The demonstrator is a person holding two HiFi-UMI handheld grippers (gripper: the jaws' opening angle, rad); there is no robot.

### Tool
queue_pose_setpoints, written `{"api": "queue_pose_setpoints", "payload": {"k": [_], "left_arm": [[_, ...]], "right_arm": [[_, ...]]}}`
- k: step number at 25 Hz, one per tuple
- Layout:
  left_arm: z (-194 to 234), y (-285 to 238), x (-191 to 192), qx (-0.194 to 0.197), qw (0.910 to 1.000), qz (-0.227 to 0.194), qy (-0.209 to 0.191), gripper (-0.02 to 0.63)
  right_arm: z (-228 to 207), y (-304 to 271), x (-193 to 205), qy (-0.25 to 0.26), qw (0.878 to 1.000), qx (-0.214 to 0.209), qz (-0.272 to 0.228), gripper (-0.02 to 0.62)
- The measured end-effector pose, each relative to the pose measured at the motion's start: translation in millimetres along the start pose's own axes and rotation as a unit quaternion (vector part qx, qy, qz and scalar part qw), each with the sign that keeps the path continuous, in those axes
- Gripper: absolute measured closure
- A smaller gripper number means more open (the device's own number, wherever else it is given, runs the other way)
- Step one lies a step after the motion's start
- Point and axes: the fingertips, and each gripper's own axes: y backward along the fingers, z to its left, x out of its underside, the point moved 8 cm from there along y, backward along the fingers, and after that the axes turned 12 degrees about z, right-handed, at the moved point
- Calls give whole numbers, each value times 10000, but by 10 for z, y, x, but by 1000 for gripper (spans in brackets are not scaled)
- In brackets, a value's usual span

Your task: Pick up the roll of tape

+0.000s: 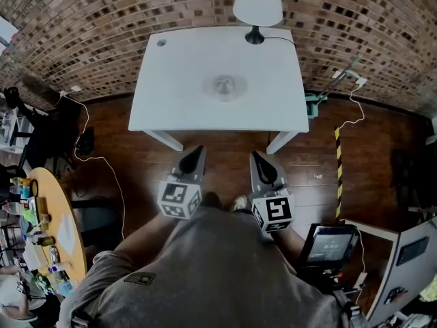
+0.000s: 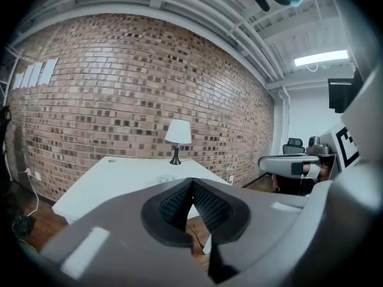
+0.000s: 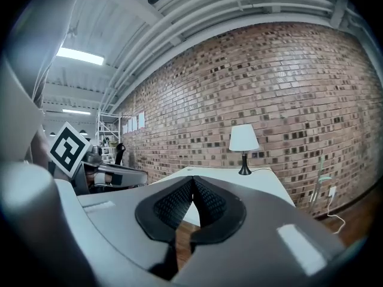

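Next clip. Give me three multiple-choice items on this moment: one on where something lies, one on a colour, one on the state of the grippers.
1. Where does the roll of tape lie?
A) near the middle of the white table
B) on the floor
C) on a chair

2. What colour is the shade of the lamp?
A) red
B) white
C) black

3. How do the jaws of the left gripper and right gripper stand?
A) both wide apart
B) only the left together
C) both together, holding nothing

Answers: 1 A, the head view shows it on the tabletop. 2 B, the shade looks white in every view. 3 C, each gripper view shows its pads meeting with nothing between them.
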Motion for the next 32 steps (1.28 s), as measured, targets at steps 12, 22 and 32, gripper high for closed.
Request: {"api": "queue_pose_setpoints", "payload": {"k": [12,22,32], "left_arm": [[446,-691,-162,152,9996,225,20,604],[1135,-1546,-348,662,9957,596,-269,605],[1397,-2026,-482,1016,9887,833,-725,604]], "right_arm": [[-272,-685,-206,99,9993,112,331,583],[-399,-1603,-416,70,9950,608,790,583],[-530,-2042,-519,-53,9914,961,887,583]]}}
